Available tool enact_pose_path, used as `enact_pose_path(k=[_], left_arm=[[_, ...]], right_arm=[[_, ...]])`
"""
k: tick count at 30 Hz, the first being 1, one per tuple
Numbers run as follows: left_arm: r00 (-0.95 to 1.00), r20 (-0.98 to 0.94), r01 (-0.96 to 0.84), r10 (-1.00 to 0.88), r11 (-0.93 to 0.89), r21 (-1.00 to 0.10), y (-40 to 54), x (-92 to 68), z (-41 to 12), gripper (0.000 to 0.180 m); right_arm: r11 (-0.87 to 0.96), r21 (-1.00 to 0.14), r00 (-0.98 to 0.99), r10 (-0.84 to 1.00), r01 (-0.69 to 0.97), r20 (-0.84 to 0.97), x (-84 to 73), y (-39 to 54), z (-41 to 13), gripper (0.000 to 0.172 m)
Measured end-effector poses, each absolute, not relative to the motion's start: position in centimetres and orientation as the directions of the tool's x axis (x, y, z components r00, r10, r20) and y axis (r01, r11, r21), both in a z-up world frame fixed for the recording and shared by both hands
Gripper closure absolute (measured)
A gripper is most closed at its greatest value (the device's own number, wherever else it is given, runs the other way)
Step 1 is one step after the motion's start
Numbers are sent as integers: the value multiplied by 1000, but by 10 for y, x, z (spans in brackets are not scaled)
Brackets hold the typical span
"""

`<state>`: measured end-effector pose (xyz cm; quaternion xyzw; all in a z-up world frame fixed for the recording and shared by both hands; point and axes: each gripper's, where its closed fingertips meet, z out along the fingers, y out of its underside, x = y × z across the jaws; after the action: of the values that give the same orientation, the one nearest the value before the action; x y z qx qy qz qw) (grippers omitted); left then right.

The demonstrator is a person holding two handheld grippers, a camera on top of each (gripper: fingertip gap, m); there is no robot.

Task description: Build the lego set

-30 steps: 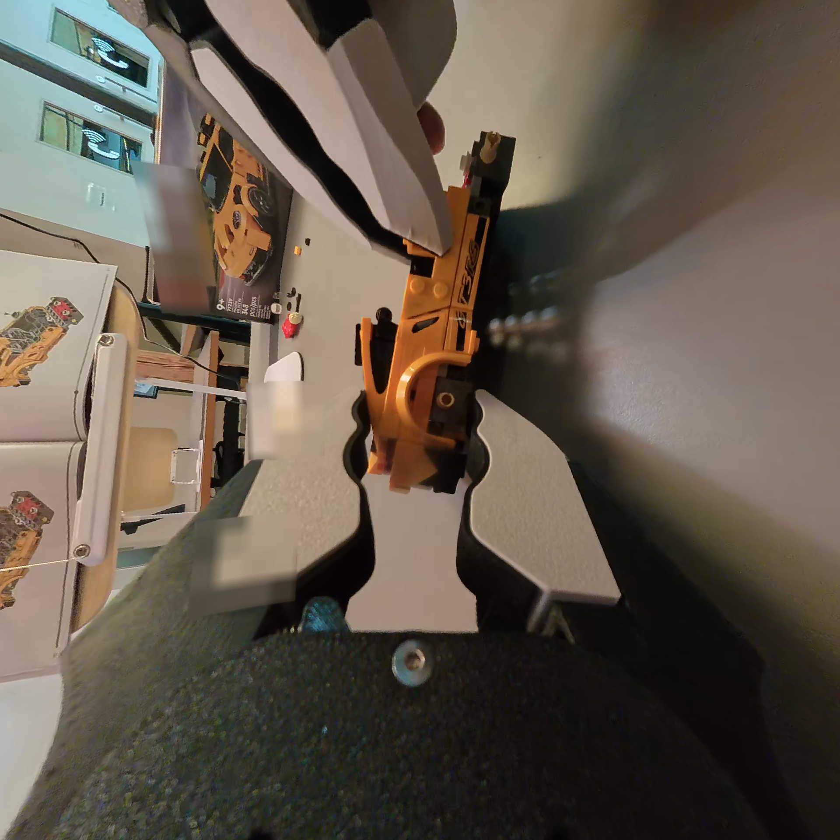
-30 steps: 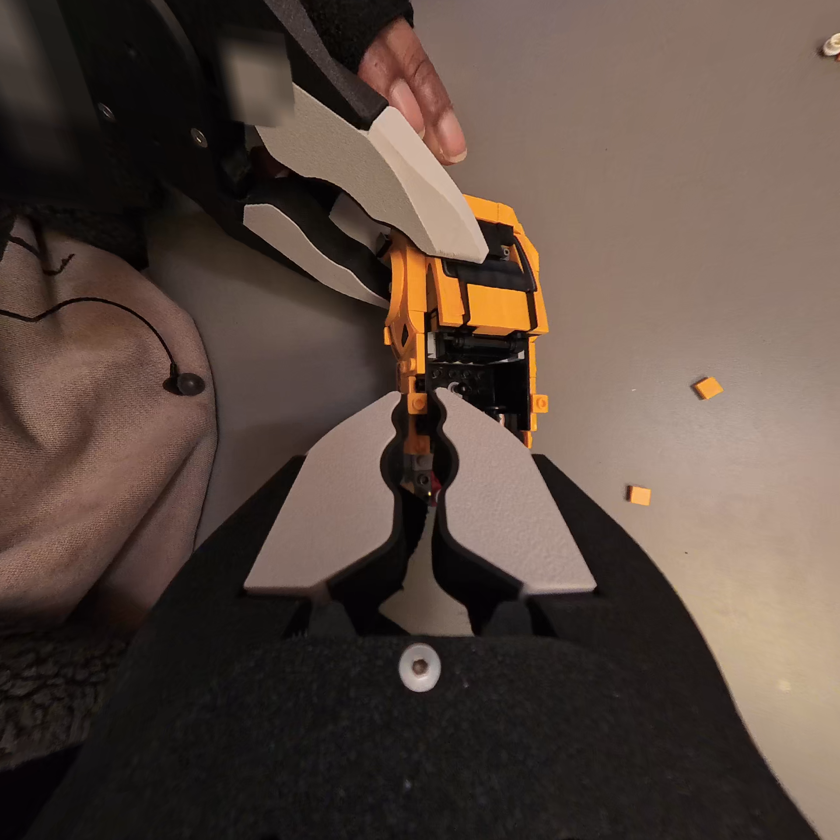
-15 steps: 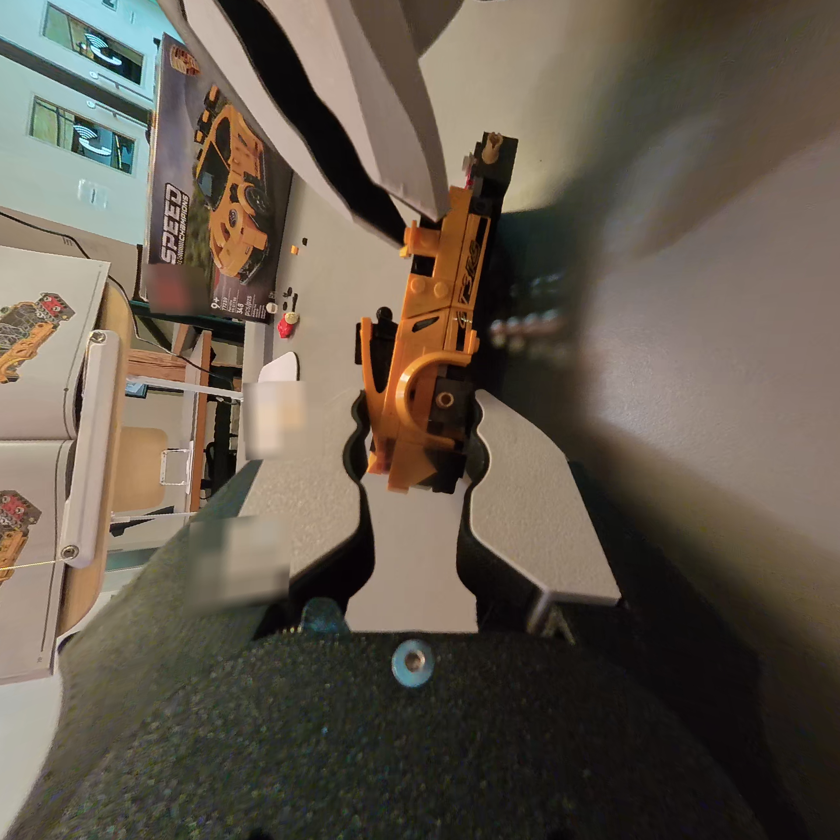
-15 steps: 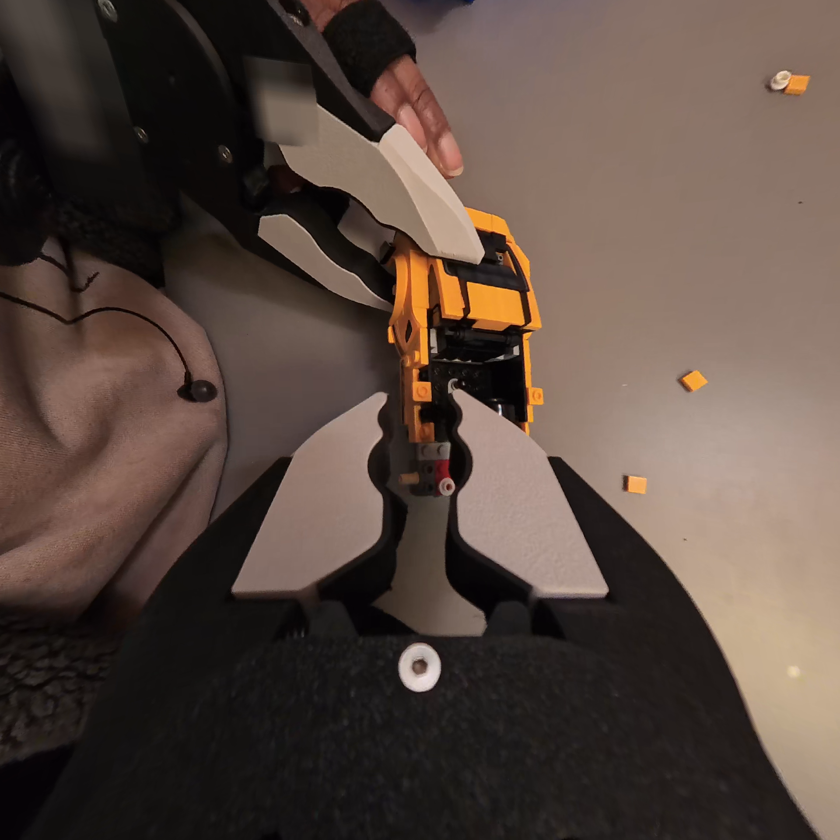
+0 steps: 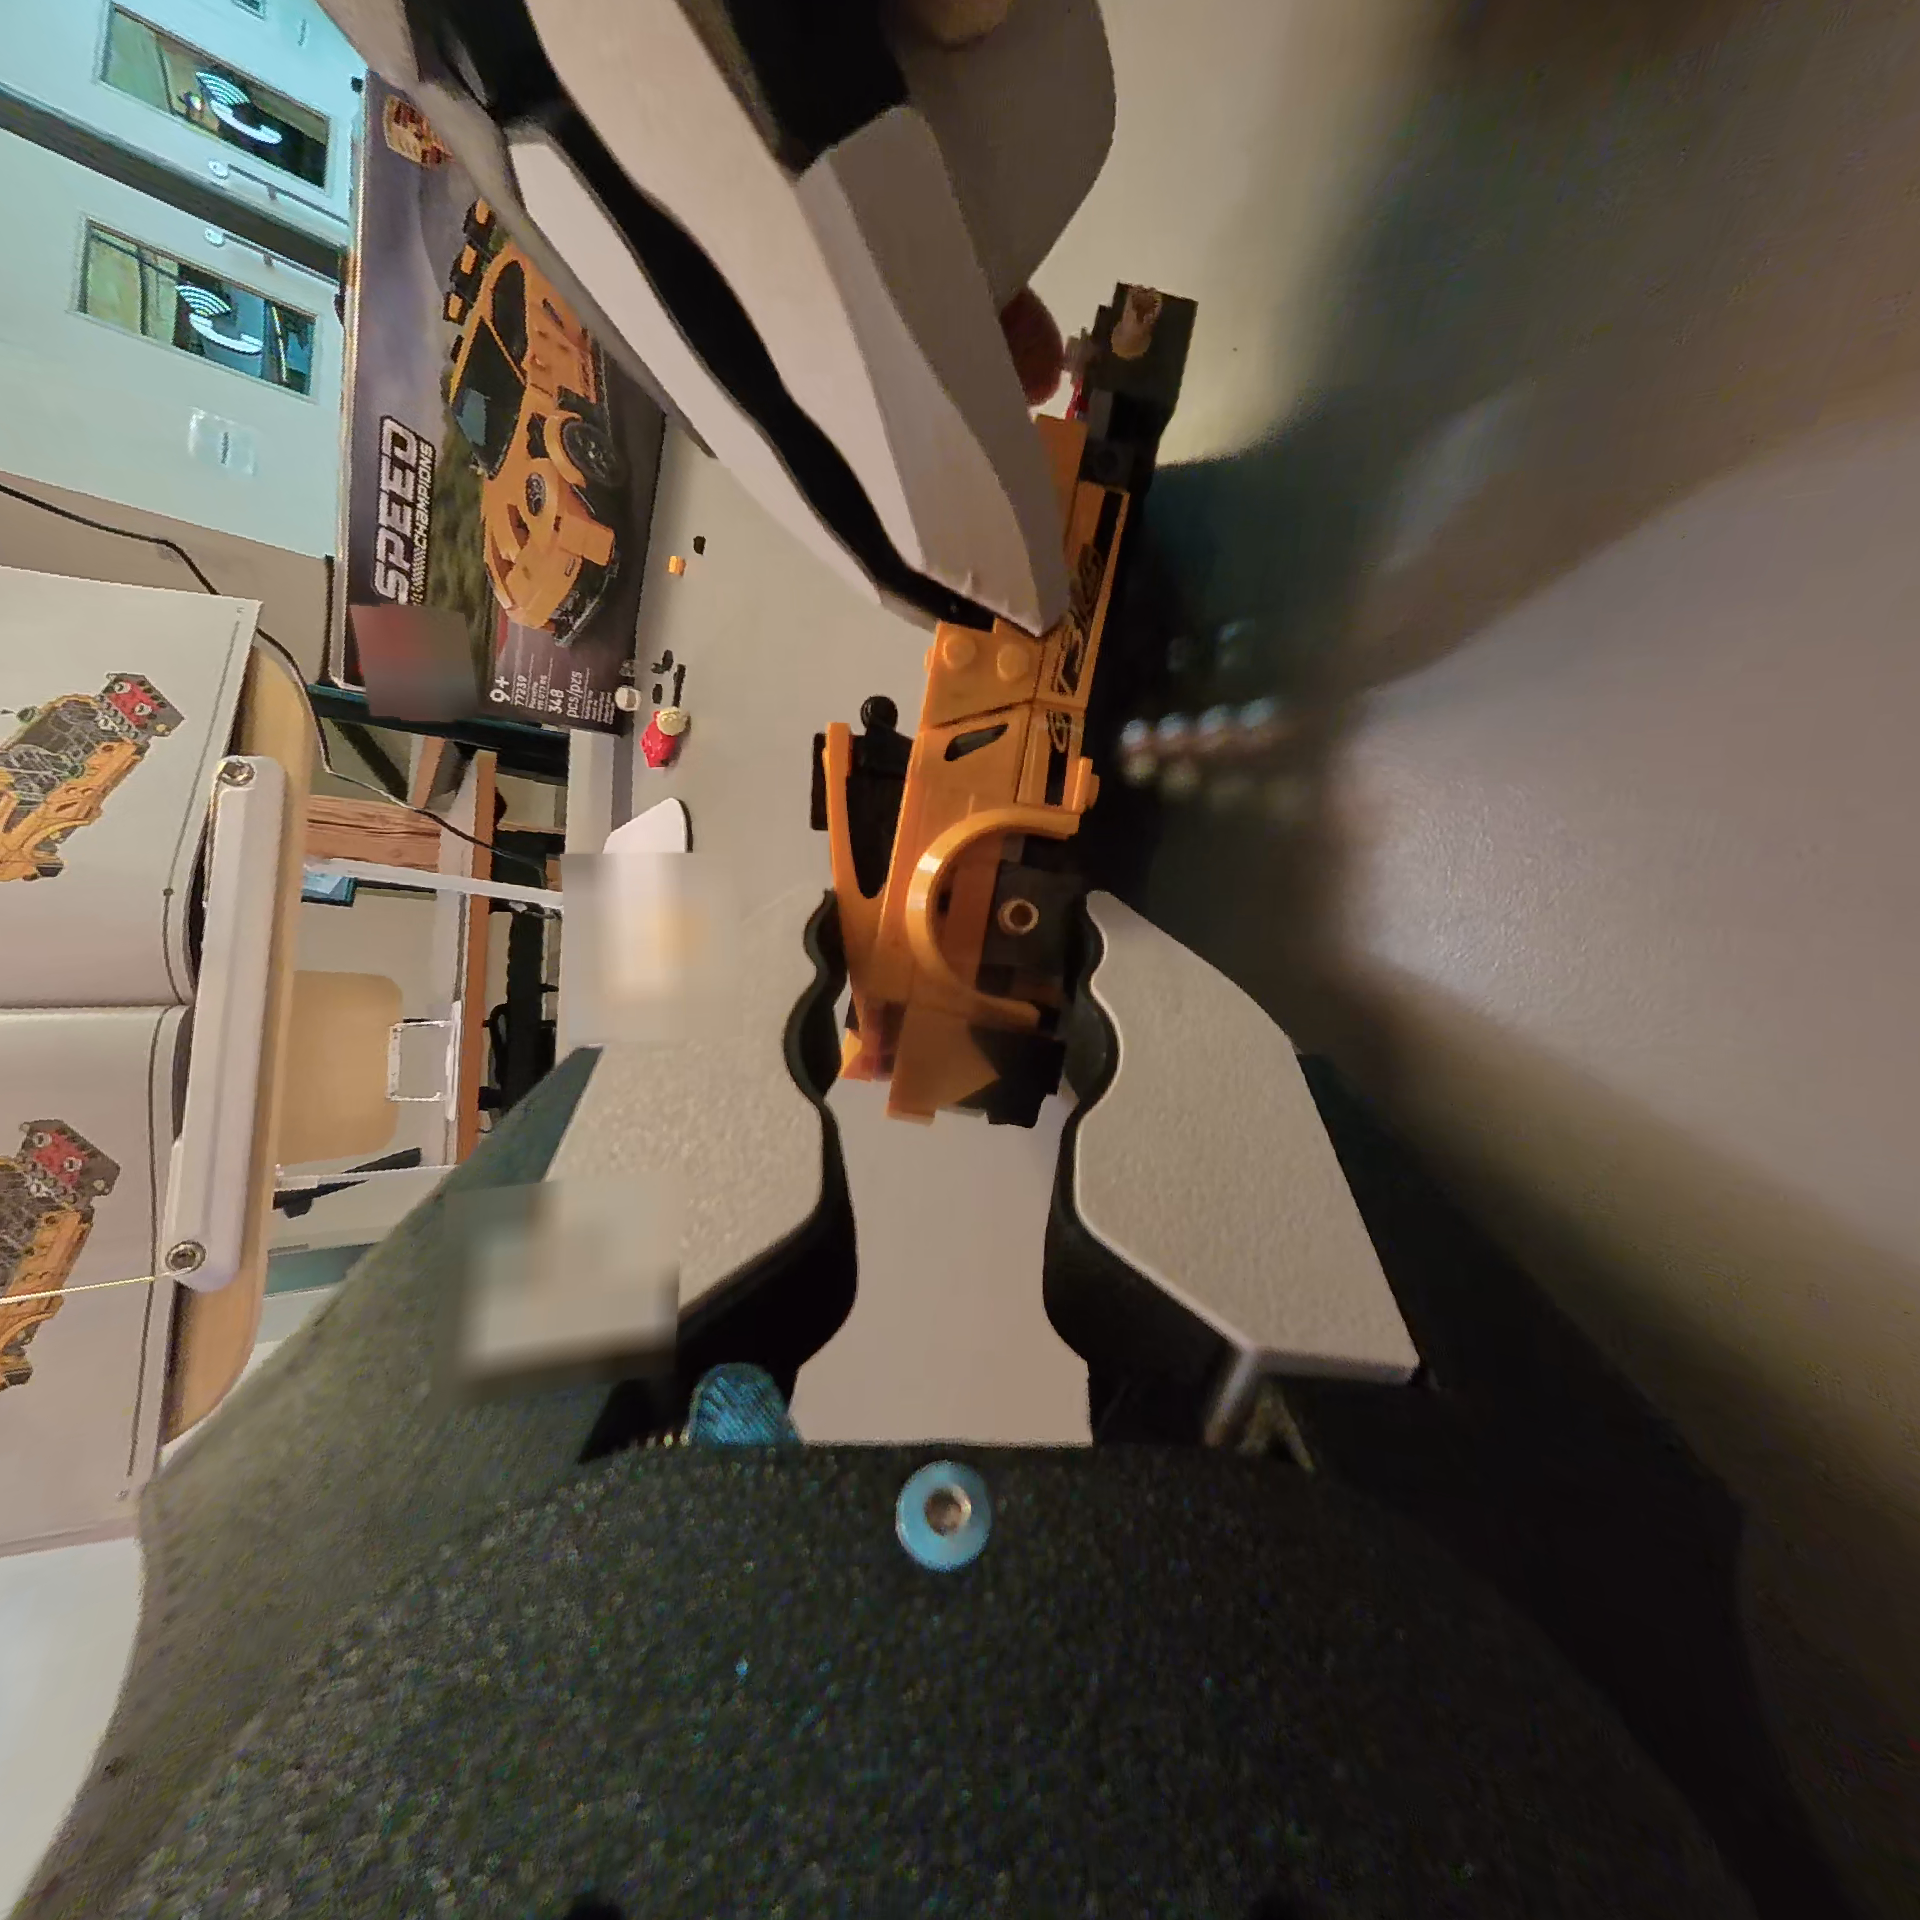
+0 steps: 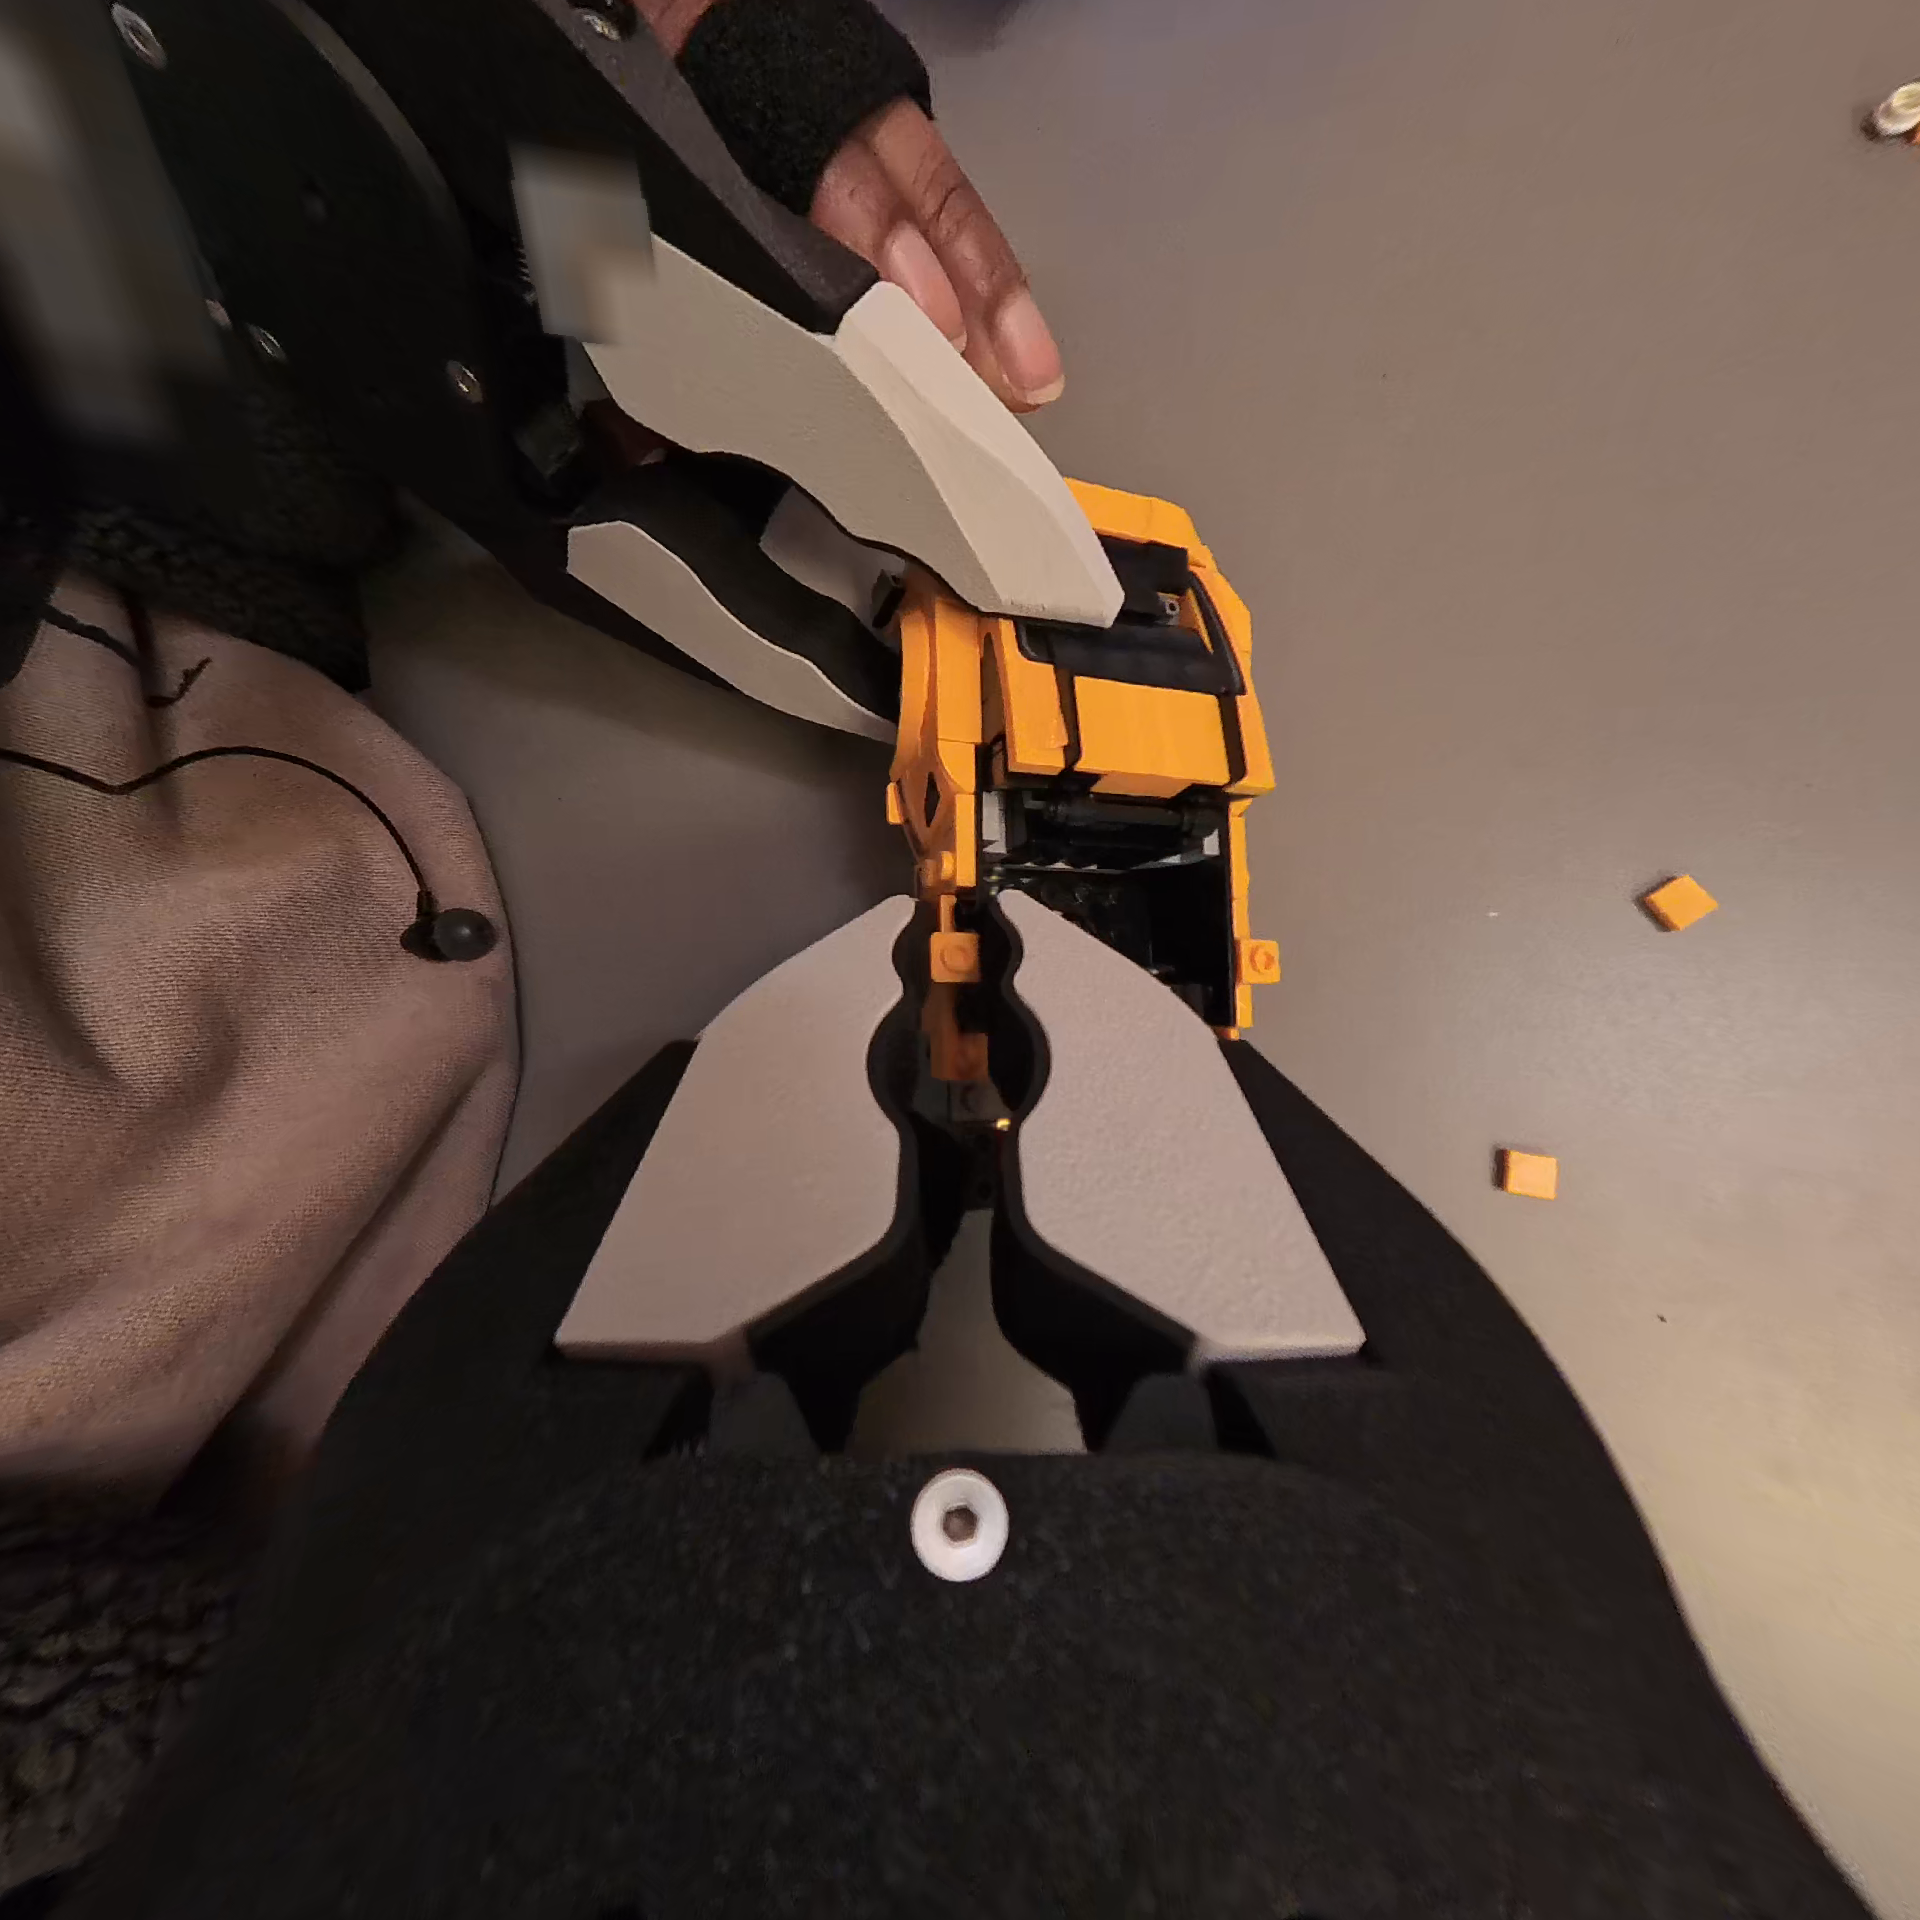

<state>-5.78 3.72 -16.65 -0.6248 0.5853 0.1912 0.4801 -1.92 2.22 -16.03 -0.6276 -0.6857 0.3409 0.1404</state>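
Right wrist view, orange-black brick car (image 6: 1132, 717), half-built, apparently roofless

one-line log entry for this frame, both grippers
left gripper: shut on orange brick car | right gripper: shut on car's side wall | loose orange tiles on grey table

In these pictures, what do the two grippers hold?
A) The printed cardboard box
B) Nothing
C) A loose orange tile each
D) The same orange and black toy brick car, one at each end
D: the left gripper clamps one end of the orange and black toy brick car, and the right gripper pinches the other end's side wall.
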Motion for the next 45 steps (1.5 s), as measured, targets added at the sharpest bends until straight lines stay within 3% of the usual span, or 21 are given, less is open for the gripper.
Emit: enact_pose_path(k=[8,13,19,23,27,40,45], left_arm=[[236,-804,-915,-546,155,-373,37,-57,-166,140],[238,-801,-913,-549,156,-378,37,-57,-166,139],[248,-792,-909,-557,148,-389,36,-57,-166,140],[257,-782,-907,-567,138,-398,35,-56,-165,140],[265,-774,-905,-576,128,-406,35,-57,-165,140],[316,-720,-877,-617,99,-470,33,-58,-164,140],[425,-564,-778,-708,32,-627,29,-56,-159,140]], right_arm=[[6,-654,-172,967,756,-189,-19,22,-160,162],[27,-675,-204,961,738,-184,-12,20,-153,151],[197,-724,-213,975,661,72,-6,34,-138,161],[334,-689,-241,943,643,232,-10,31,-137,163],[361,-646,-238,932,672,273,-11,30,-145,164],[208,-703,-114,977,680,180,-13,32,-142,166],[-84,-785,-61,986,613,-153,-2,59,-113,154]])
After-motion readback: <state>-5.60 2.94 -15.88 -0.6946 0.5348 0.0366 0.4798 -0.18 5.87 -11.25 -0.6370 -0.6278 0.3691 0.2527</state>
